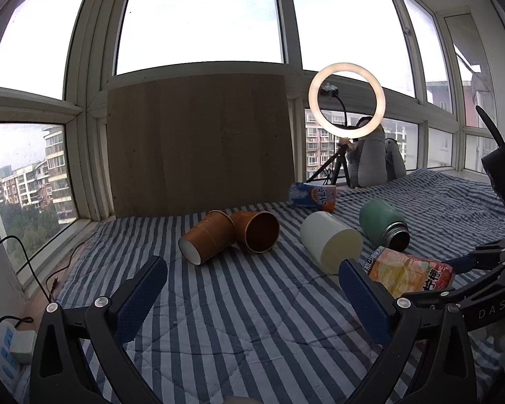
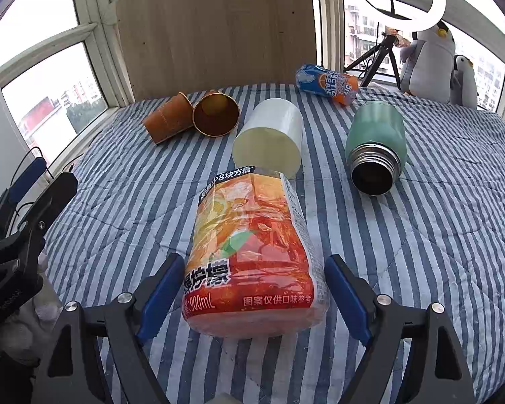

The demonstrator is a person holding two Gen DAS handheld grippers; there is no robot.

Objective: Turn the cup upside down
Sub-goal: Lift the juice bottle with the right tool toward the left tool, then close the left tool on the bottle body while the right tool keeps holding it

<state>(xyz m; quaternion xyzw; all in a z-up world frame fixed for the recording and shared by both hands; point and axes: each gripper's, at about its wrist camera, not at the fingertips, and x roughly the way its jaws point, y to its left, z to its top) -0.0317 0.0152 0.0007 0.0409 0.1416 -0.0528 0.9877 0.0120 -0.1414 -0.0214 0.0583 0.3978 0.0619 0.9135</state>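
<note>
Two brown paper cups lie on their sides on the striped blanket, one (image 1: pixel 207 242) (image 2: pixel 166 118) with its base toward me, the other (image 1: pixel 259 230) (image 2: pixel 216 111) with its mouth toward me. A white cup (image 1: pixel 330 240) (image 2: pixel 269 136) lies on its side to their right. My left gripper (image 1: pixel 252 299) is open and empty, a short way in front of the cups. My right gripper (image 2: pixel 252 289) is open, its blue pads either side of an orange drink bottle (image 2: pixel 252 252) (image 1: pixel 407 274) lying on the blanket, not touching it.
A green flask (image 1: pixel 383 224) (image 2: pixel 375 141) without a lid lies at the right. A blue and orange can (image 1: pixel 313 195) (image 2: pixel 326 82) lies further back. A wooden board (image 1: pixel 198 144), a ring light (image 1: pixel 346 97) and plush penguins (image 2: pixel 427 57) stand by the windows. A power strip (image 1: pixel 6 350) sits at the left.
</note>
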